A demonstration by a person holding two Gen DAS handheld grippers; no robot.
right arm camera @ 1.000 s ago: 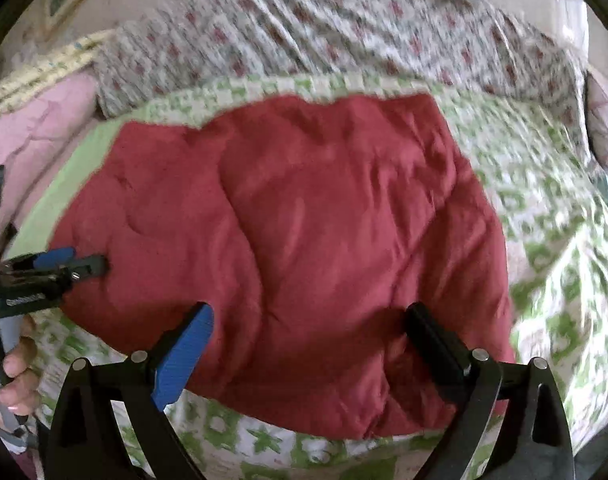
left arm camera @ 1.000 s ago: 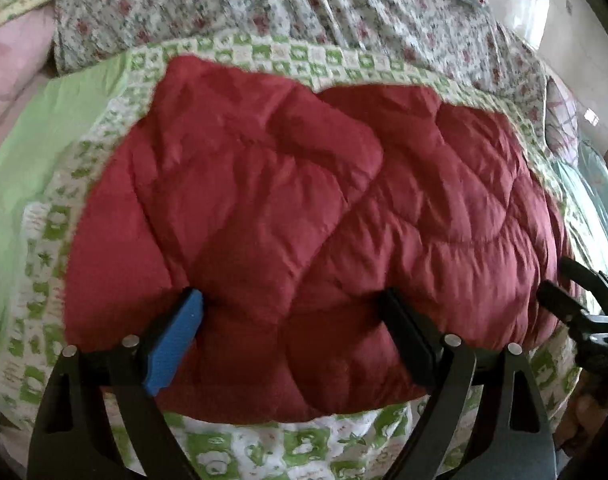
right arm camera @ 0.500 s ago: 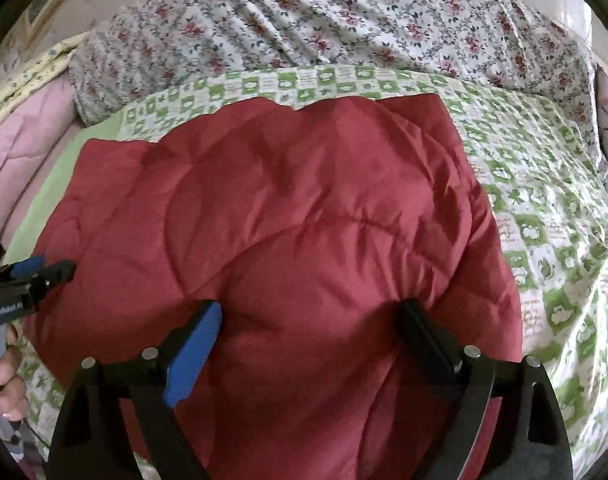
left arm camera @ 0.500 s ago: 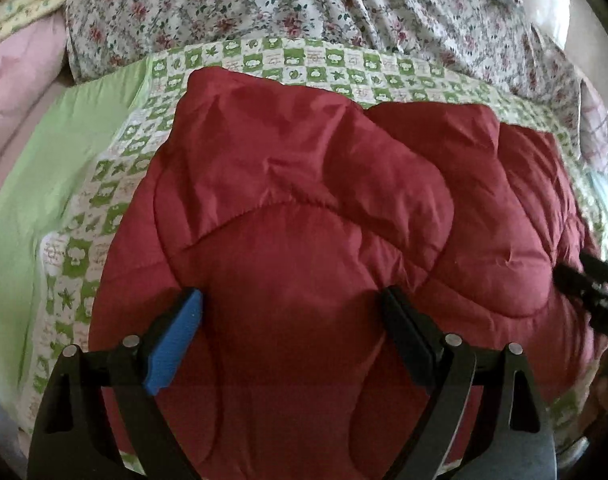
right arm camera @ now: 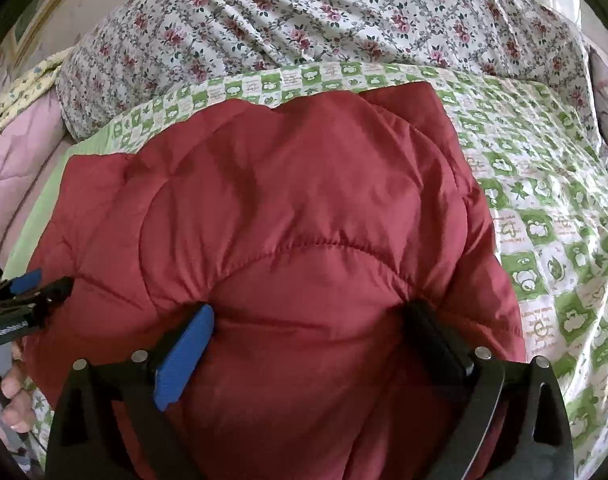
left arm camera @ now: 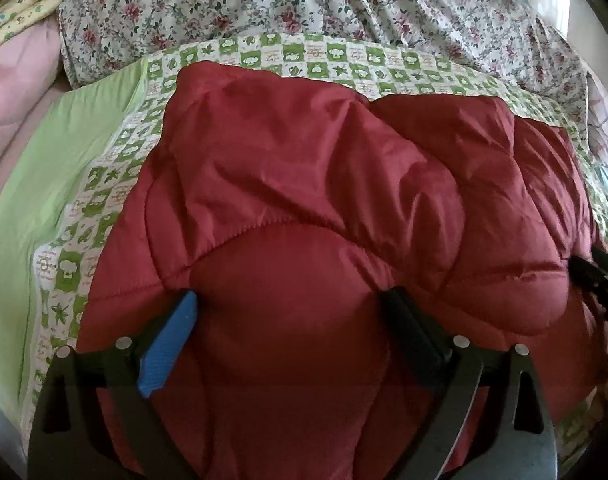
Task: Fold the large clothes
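A puffy dark red quilted jacket [left arm camera: 304, 168] [right arm camera: 284, 184] lies folded on a green checked bedsheet [left arm camera: 104, 184]. My left gripper [left arm camera: 291, 296] points down onto its near left part, jaws wide and opening, a bulge of padded fabric between the fingers. My right gripper [right arm camera: 311, 309] stands the same way on the near right part, jaws also opening over a bulge of jacket. Each gripper shows in the other's view: the right gripper [left arm camera: 591, 276] at the edge, the left gripper [right arm camera: 32, 292] with a hand [right arm camera: 12, 392] on it. Neither pinches fabric.
A floral quilt [left arm camera: 304, 8] [right arm camera: 323, 12] is heaped behind the jacket. A pink quilt [left arm camera: 12, 92] lies at the far left. The checked sheet [right arm camera: 543, 220] stretches bare to the right of the jacket.
Both grippers have moved forward and down over the jacket, which now fills more of each view. Its near edge and the sheet in front of it have slipped out of sight.
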